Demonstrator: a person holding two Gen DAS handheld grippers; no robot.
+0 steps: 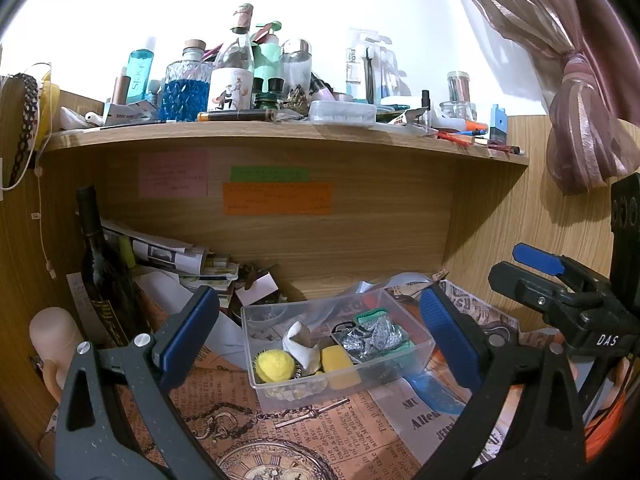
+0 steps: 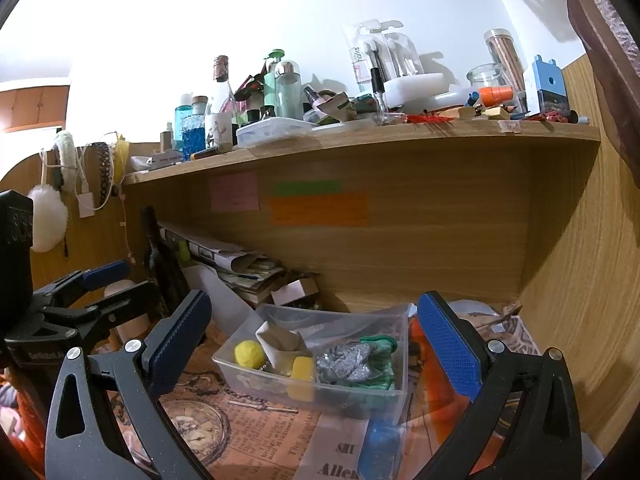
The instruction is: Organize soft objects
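Observation:
A clear plastic box (image 1: 416, 350) (image 2: 362, 398) stands on the newspaper-print desk mat under the shelf. It holds a yellow pom-pom ball (image 1: 274, 365) (image 2: 249, 353), a yellow sponge block (image 1: 339, 365) (image 2: 302, 369), a white crumpled piece (image 1: 301, 342) (image 2: 280, 342) and a silver-and-green crinkled bundle (image 1: 374, 336) (image 2: 352, 362). A blue soft item (image 1: 434, 392) (image 2: 378, 446) lies on the mat in front of the box. My left gripper (image 1: 320, 344) is open and empty, facing the box. My right gripper (image 2: 316, 356) is open and empty, also facing it.
A wooden shelf (image 1: 280, 132) (image 2: 360, 140) above is crowded with bottles and jars. A dark wine bottle (image 1: 100, 264) and a paper stack (image 1: 172, 256) stand at the back left. A curtain (image 1: 580, 92) hangs at right. A wooden wall (image 2: 580, 280) closes the right side.

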